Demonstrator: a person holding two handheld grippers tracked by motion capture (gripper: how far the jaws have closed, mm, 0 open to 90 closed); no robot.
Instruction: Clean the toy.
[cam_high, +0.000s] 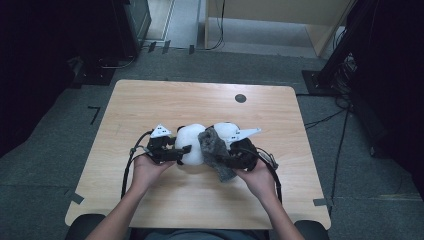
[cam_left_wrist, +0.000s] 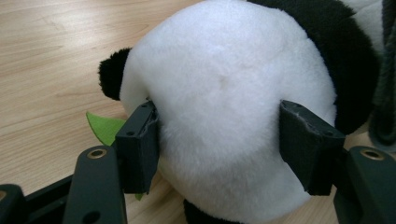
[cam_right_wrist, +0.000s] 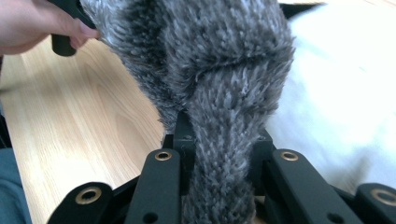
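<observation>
A person at a light wooden table (cam_high: 150, 100) works on a plush black-and-white panda toy (cam_high: 192, 142) that lies near the table's middle, a little toward the near edge. The left gripper (cam_left_wrist: 219, 140) clasps the panda's round white body, its two black jaws pressing into the fur on either side; a small green felt leaf (cam_left_wrist: 105, 127) pokes out beside the jaw at the left of the left gripper view. The right gripper (cam_right_wrist: 219, 154) is clenched on a shaggy grey knitted scarf (cam_right_wrist: 219, 84), the fabric pinched between its jaws and draped against the panda at about its neck. In the high view the scarf (cam_high: 215, 150) lies between the two hands, touching the toy.
</observation>
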